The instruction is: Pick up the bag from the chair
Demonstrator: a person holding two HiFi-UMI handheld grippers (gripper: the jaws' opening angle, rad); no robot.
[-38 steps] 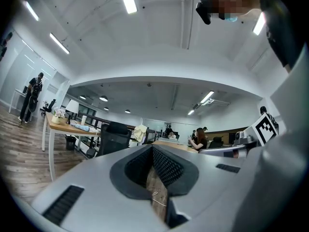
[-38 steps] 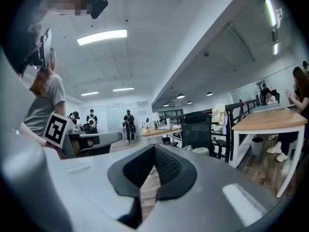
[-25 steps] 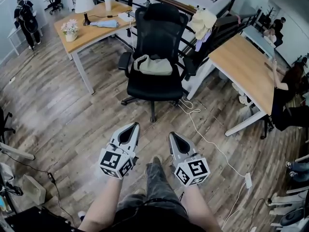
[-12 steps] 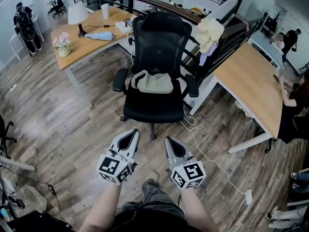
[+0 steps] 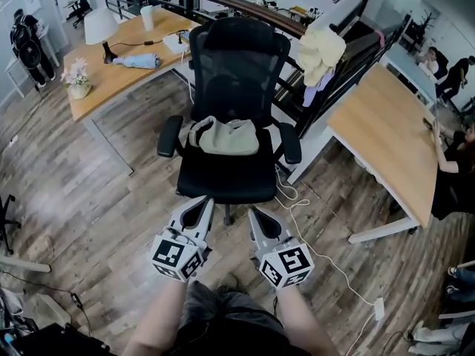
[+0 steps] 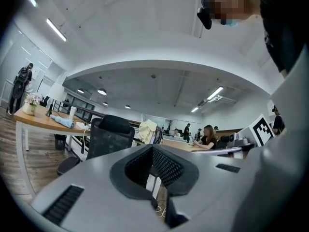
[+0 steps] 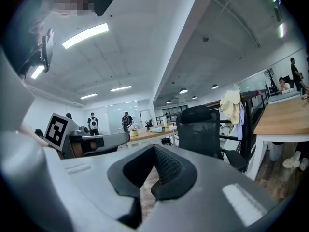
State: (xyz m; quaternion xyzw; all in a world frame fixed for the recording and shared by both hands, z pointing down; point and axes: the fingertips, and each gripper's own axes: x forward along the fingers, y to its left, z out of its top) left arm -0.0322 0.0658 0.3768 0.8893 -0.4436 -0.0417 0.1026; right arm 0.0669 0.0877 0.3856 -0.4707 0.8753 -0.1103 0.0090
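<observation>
A beige bag (image 5: 223, 136) lies on the seat of a black mesh office chair (image 5: 226, 180), against its backrest. Both grippers are held level side by side just short of the seat's front edge, pointing at the chair. The left gripper (image 5: 203, 200) and the right gripper (image 5: 255, 213) are both shut with nothing in them. In the left gripper view the chair (image 6: 108, 137) stands ahead beyond the shut left gripper (image 6: 152, 147); the bag is hidden there. In the right gripper view the chair (image 7: 200, 129) stands ahead to the right of the right gripper (image 7: 154, 147).
A wooden desk (image 5: 119, 76) with a lamp and flowers stands at the left, another wooden desk (image 5: 386, 124) at the right. A pale cloth (image 5: 320, 47) hangs on the railing behind the chair. A white cable (image 5: 315, 254) trails over the wood floor. People sit and stand at the room's edges.
Both grippers have come forward toward the chair, which now sits closer and larger in the head view. Their jaws have stayed shut.
</observation>
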